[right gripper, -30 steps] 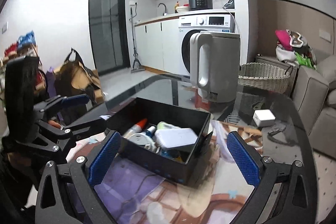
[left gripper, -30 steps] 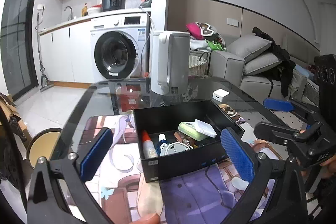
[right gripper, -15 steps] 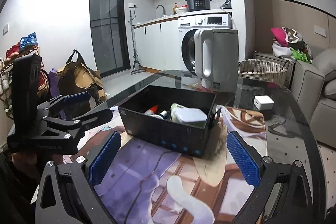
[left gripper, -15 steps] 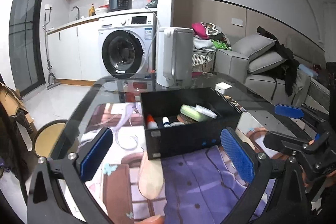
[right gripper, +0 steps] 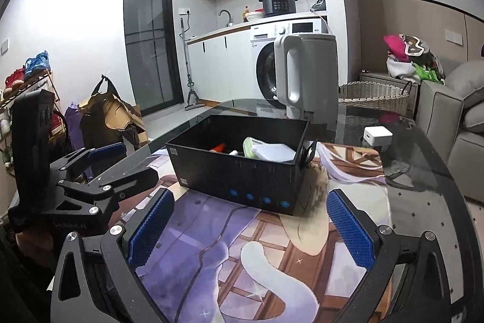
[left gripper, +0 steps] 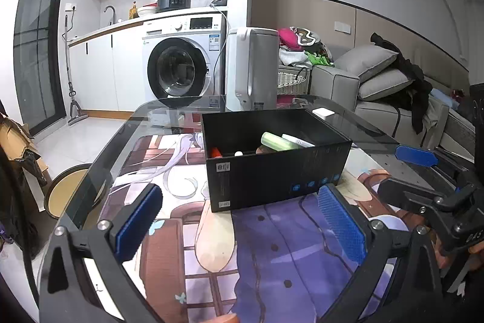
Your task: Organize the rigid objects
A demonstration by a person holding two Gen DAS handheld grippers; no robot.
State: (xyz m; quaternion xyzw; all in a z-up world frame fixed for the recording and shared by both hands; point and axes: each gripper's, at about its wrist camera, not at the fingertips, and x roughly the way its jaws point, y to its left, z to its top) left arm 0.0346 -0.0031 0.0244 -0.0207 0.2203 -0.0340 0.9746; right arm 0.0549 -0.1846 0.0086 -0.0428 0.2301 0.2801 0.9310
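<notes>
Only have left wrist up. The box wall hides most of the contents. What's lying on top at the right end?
Observer: From the right wrist, a flat white case lies on top of the pale green case inside the black box.
Operator: Anything sticking off the box's right end?
Observer: Yes, a black flap stands out from that corner, on the side towards the kettle.
Operator: And the white sliver behind the box?
Observer: It's a white cube adapter. It sits on the bare glass table, apart from the box.
</notes>
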